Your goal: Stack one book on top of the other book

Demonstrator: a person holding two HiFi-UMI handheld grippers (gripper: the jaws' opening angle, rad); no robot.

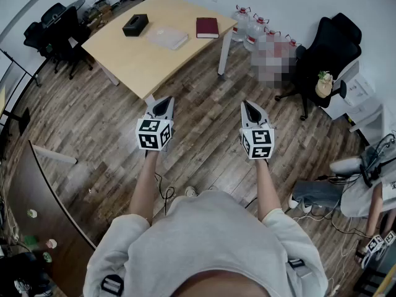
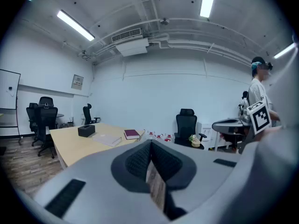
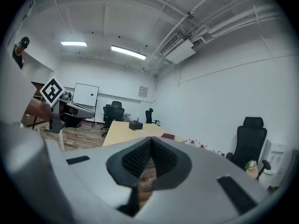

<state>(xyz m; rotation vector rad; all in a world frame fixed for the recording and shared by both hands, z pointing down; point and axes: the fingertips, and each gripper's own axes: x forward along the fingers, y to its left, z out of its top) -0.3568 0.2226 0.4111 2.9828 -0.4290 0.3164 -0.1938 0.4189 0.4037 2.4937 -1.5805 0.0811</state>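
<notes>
A dark red book (image 1: 207, 27) lies near the right end of a light wooden table (image 1: 133, 57); a pale book (image 1: 167, 37) lies beside it toward the middle. Both also show far off in the left gripper view, the red book (image 2: 131, 134) and the pale book (image 2: 107, 139). In the right gripper view the red book (image 3: 167, 136) is a small patch on the table. My left gripper (image 1: 162, 106) and right gripper (image 1: 250, 109) are both shut and empty, held over the wood floor well short of the table. The left gripper (image 2: 150, 143) and right gripper (image 3: 151, 141) show pads pressed together.
A black tissue box (image 1: 135, 25) stands on the table left of the pale book. Water jugs (image 1: 250, 27) sit on the floor past the table's right end. Black office chairs (image 1: 331, 51) stand at the right and far left. A dark desk (image 1: 31, 197) runs along the near left.
</notes>
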